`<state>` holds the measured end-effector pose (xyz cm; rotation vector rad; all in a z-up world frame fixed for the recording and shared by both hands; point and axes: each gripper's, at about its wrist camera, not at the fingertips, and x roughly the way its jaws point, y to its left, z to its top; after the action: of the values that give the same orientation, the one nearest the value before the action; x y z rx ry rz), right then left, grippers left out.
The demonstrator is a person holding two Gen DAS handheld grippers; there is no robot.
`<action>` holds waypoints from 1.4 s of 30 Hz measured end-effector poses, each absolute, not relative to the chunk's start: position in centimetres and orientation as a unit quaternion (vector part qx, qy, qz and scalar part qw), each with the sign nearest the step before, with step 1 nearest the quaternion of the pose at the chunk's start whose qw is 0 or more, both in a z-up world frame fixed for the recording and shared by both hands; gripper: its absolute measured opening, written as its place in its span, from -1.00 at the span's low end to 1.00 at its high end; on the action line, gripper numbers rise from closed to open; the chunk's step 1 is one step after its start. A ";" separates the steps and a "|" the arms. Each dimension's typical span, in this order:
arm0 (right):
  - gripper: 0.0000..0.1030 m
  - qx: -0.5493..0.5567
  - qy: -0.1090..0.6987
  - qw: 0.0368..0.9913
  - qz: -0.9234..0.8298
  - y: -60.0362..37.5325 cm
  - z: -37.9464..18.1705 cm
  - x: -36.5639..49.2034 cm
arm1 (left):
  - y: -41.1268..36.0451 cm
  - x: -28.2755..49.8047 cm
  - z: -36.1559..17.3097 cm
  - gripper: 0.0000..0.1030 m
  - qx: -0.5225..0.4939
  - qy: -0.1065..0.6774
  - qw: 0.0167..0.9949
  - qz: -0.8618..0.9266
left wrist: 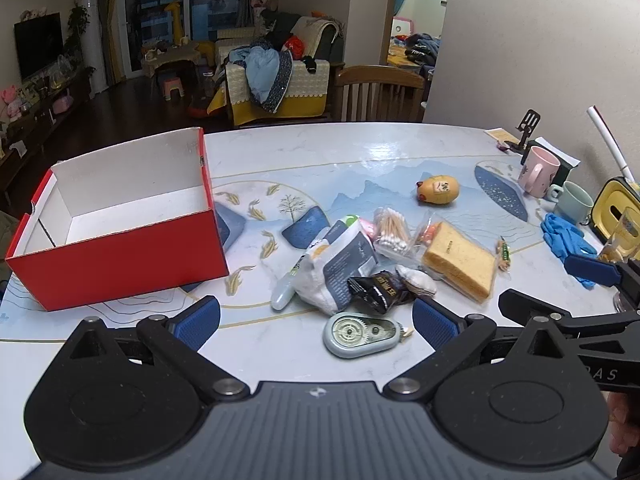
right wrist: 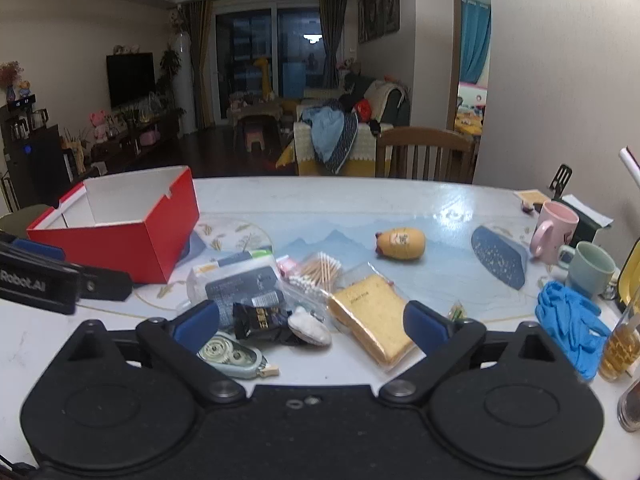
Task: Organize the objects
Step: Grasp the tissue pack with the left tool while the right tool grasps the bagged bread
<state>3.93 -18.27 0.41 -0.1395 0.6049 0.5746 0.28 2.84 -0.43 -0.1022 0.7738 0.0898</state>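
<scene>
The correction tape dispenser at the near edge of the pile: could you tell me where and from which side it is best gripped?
Grip the correction tape dispenser across its narrow width at the rounded body, coming from above. It lies flat on the table, so only its side edges offer opposing faces. The open left gripper is nearest.

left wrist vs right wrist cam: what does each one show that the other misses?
Only the left wrist view shows the green-capped marker beside the pile and the yellow tissue holder's face. Only the right wrist view shows the glass of amber drink nearly whole. Both share the empty red box, correction tape, bagged bread, cotton swabs, yellow toy, both mugs, blue gloves, with each gripper open.
</scene>
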 end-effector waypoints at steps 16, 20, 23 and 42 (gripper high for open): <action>0.81 -0.142 0.318 0.901 0.260 -17.7 -3.1 11.7 | 3.6 7.1 -4.4 1.00 0.002 0.406 0.914 -0.006; 0.82 -0.149 0.335 0.889 0.273 -17.9 -4.2 14.5 | 3.5 9.1 -5.4 1.00 0.016 0.411 0.911 -0.014; 0.84 -0.165 0.342 0.879 0.288 -17.7 -5.0 16.0 | 3.5 10.4 -6.1 1.00 0.017 0.419 0.908 -0.019; 0.99 -0.210 0.401 0.812 0.367 -16.0 -9.5 21.6 | 2.9 16.2 -10.1 0.98 0.050 0.461 0.885 -0.041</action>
<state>21.59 -15.99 -9.52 -0.4494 0.8570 0.7839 16.15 2.92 -10.13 0.1044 0.9593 -0.0844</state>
